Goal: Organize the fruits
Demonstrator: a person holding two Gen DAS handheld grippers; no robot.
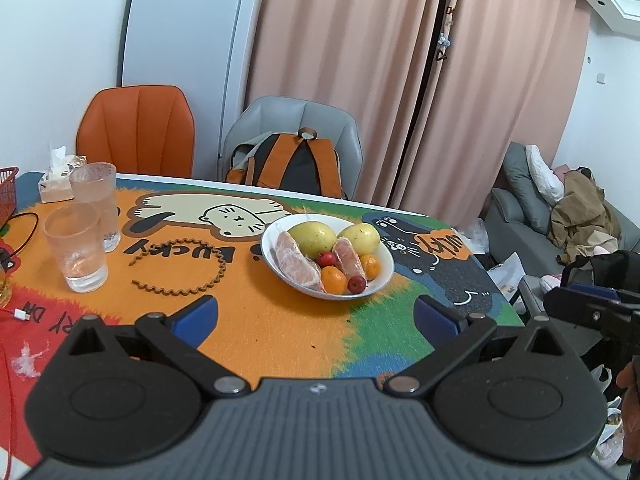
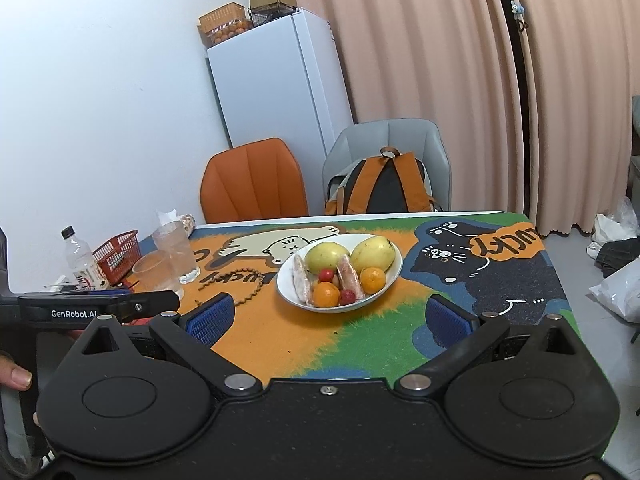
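Currently both grippers, left gripper [image 1: 314,316] and right gripper [image 2: 328,318], hover spread and empty. Risk: crowded bowl [image 2: 288,294]; nudged small red fruit [image 2: 347,297] may roll onto the tabletop [image 2: 260,340].

Two wrist views aimed across the table from its near edge

Each view is taken from behind its own open jaws, above the near edge of the table [image 1: 280,332], and is directed toward the far edge, where the orange chair [image 1: 138,132] and the grey chair [image 2: 388,152] stand. The left view is set nearer the near left corner and is angled slightly rightward; the right view is set further right and is angled leftward. The white bowl [image 1: 280,270] is seen at middle range in both, as are the glasses [image 2: 176,256], the fridge [image 2: 276,80] and the curtain [image 1: 360,60]. The left gripper's body [image 2: 96,306] is caught at the left margin of the right view.
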